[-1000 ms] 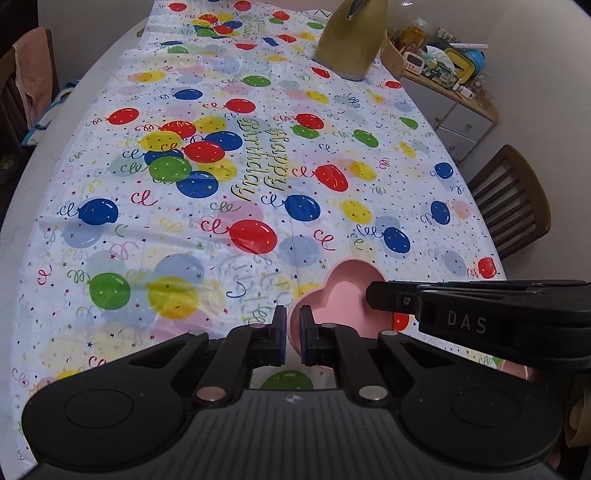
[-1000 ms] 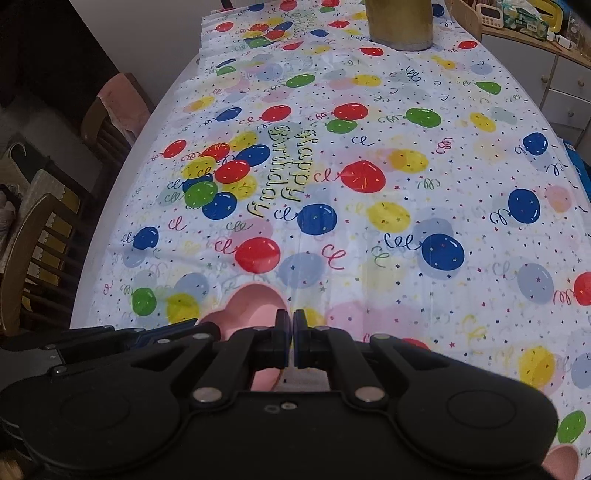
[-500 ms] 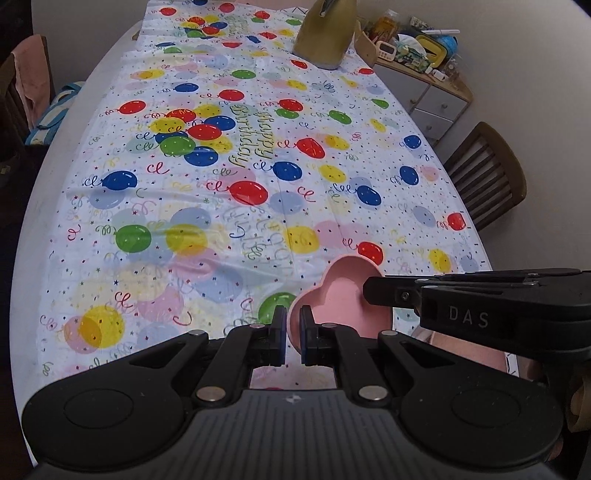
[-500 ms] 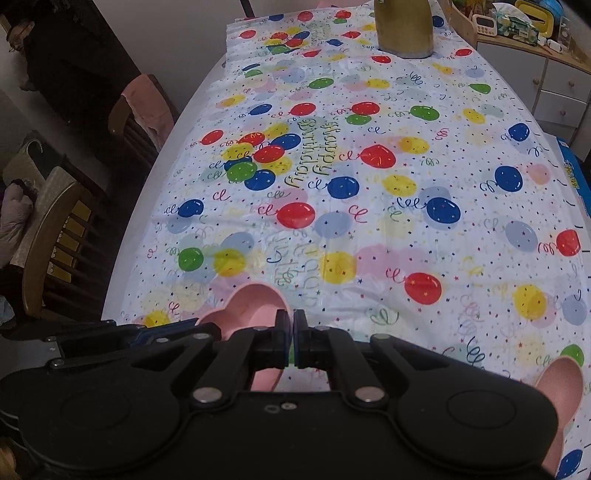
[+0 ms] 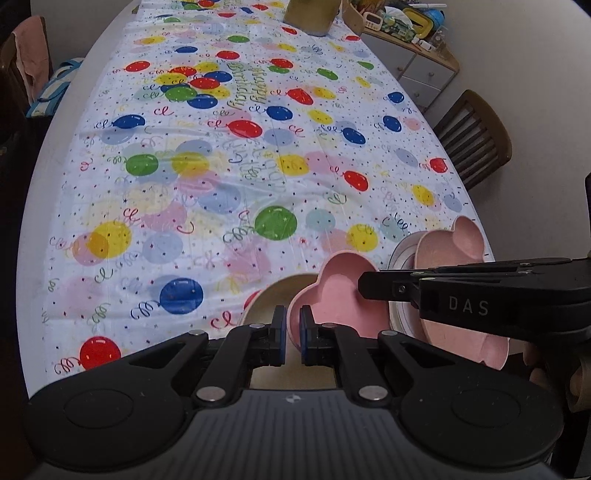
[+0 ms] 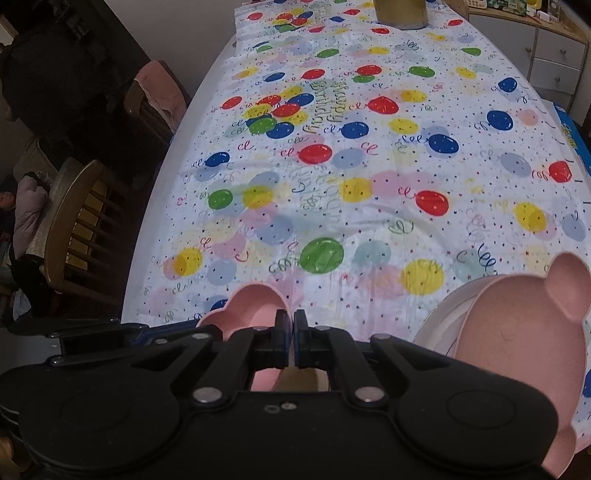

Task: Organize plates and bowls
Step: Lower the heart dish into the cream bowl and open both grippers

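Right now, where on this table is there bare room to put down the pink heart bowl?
Free: the whole balloon-print tablecloth from the near dishes up to the gold container at the far end. Crowded: the near right corner, where the pink heart-shaped bowl, a beige round bowl and a pink bear-eared plate on a white plate cluster.

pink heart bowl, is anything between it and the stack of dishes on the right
Nothing visible. Both hand-held grippers, left and right, are shut on the pink heart bowl. The pink bear-eared plate on the white plate sits just right of it, with only the right hand-held gripper's own body across the gap.
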`<act>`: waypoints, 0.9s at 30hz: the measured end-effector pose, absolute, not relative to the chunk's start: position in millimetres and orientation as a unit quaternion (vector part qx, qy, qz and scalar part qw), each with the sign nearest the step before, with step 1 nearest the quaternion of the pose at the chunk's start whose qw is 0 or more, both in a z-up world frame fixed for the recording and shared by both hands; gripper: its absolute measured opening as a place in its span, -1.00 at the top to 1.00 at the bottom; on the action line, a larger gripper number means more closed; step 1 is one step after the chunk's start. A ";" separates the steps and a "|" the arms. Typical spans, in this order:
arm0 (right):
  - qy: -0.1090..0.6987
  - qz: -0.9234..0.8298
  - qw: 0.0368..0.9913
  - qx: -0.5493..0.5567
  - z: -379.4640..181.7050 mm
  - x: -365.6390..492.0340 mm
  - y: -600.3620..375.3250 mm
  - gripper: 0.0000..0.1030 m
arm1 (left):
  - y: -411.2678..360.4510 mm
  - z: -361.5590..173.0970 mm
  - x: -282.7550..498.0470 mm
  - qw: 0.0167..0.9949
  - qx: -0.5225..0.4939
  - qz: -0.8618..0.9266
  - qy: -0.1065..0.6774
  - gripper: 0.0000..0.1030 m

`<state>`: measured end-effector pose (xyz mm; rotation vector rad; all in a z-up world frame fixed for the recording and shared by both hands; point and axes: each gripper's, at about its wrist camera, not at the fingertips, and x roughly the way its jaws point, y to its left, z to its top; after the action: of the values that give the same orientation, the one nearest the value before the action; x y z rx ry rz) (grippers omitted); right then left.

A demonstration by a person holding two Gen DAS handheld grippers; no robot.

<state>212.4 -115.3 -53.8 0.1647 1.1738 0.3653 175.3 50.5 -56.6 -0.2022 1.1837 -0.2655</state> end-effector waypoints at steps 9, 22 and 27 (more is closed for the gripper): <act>0.572 0.175 0.799 0.061 -80.7 194.5 -108.0 0.97 | 46.3 -80.3 161.3 0.805 -0.083 -0.112 0.577 0.88; 0.584 0.175 0.792 0.048 -97.4 194.7 -102.3 0.90 | 39.5 -98.2 164.6 0.795 -0.059 -0.107 0.594 0.88; 0.585 0.177 0.790 0.041 -99.3 194.5 -98.5 0.78 | 37.9 -97.8 164.1 0.797 -0.054 -0.107 0.593 0.87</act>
<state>194.5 -98.5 -99.3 0.0888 1.2599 0.3805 164.1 37.9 -97.8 -0.1156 1.2729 -0.2291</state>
